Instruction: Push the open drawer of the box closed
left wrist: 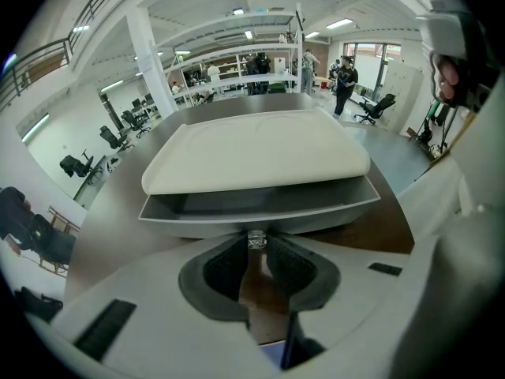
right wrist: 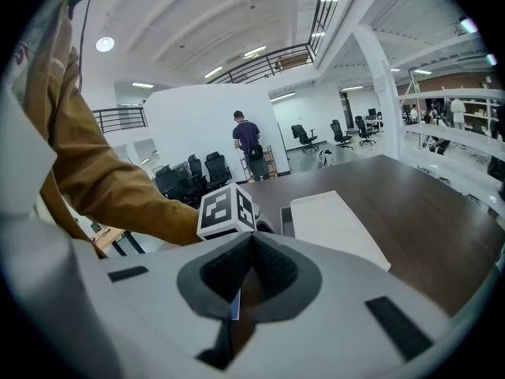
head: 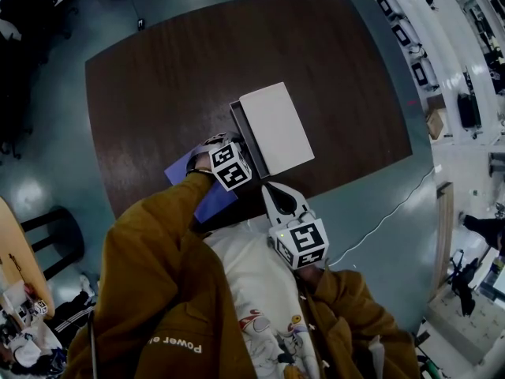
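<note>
Closest in, the person's mustard-brown jacket sleeve (head: 150, 243) is taking up the bottom of the head view. The right gripper (head: 272, 189) is poking its tip over the near edge of the dark brown wooden surface (head: 158, 77). Its jaws are sitting closed together with nothing in them, just idling beside the action.

A bit further in, the left gripper (left wrist: 257, 251) is doing the real work. Its jaws are pinched in to a narrow gap and are gripping the small shiny drawer knob (left wrist: 256, 240) right at their tips. The left arm is lying over a flat blue-purple sheet (head: 180, 172) on the surface.

From the right gripper view, the left gripper's black-and-white marker cube (right wrist: 227, 210) is sitting smack in front of the drawer and blocking most of it.

The shallow grey drawer (left wrist: 260, 204) is sticking out partway from the flat white rectangular box (left wrist: 252, 148), towards the left gripper. So it's not closed yet. The box is lying near the front of the surface, just past both grippers.

Beyond the surface, black office chairs (left wrist: 79, 164) are standing around on the teal floor (head: 47, 180). White shelving (head: 442, 38) is running along the right side. A person in dark clothes (right wrist: 248, 144) is standing way back in the room.
</note>
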### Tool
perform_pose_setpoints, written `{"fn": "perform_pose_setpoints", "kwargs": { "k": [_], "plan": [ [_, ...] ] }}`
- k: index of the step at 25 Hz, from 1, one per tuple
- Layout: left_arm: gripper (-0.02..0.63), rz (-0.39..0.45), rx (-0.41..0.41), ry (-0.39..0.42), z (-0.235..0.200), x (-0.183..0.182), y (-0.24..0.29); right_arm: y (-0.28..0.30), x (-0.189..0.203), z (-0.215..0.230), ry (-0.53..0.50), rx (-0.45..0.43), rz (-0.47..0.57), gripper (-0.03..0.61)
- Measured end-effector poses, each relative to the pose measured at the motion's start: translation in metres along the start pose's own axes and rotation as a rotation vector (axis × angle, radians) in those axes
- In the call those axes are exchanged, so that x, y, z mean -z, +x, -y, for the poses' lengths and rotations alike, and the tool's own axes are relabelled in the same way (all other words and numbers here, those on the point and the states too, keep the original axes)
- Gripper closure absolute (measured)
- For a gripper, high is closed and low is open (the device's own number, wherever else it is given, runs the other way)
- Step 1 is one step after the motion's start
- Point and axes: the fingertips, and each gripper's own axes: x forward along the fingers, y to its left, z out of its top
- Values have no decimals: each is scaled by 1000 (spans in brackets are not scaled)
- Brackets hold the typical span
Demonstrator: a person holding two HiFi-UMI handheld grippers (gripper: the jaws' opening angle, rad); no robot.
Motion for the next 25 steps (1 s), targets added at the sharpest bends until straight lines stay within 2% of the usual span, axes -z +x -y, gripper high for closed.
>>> {"fn": "perform_pose_setpoints", "kwargs": {
  "k": [15,25],
  "plan": [
    [537,-2,4,6,-3,-25,9,-4,-3,21,7,3,-2,577],
    [534,-13,-11,0,-4,-28,13,-7,-2,30,15,-7,-1,577]
  ]
}}
